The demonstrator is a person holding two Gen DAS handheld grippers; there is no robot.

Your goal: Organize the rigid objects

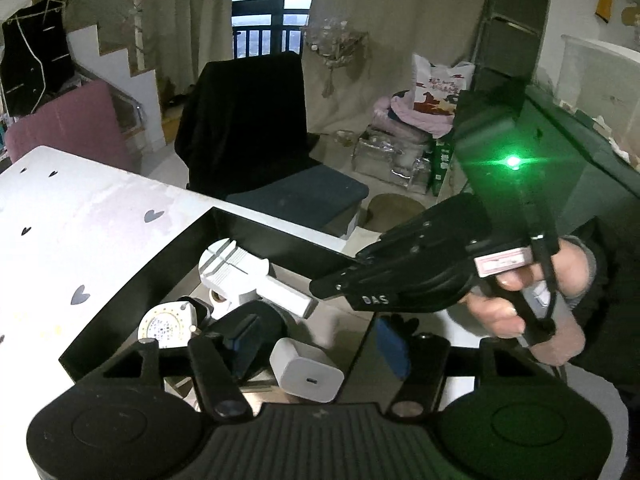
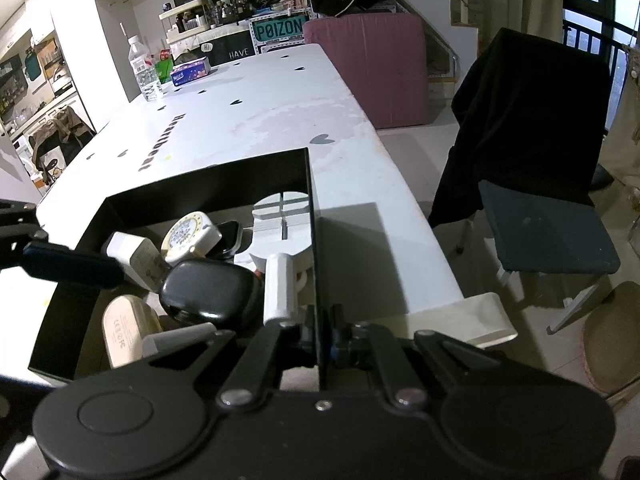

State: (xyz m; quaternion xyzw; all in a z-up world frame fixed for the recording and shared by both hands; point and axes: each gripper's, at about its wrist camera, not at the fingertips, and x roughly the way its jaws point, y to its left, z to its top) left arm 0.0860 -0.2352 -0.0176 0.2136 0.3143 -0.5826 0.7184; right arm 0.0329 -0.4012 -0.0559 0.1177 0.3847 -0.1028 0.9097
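The open black rectangular box (image 2: 208, 184) sits at the near end of the long white table with grey heart prints (image 2: 280, 112), full of small hard things: a white T-shaped plastic tool (image 2: 282, 240), a glossy black rounded case (image 2: 212, 294), a white round-faced gadget with a dotted yellow ring (image 2: 188, 236), and a beige plug marked "CE" (image 2: 120, 334). Only the right wrist view shows that beige plug, and, at 11 o'clock on the far end of the table, a clear water bottle (image 2: 144, 72), a blue tissue pack (image 2: 191, 71) and a green "POIZON" sign (image 2: 279, 30). Only the left wrist view shows the USB-C face of a white cube charger (image 1: 306, 370).

The right gripper (image 2: 322, 336) is clamped on the box's right wall, one blue pad on each side. The left gripper (image 1: 316, 344) hovers over the box with its fingers spread wide around the charger, gripping nothing.
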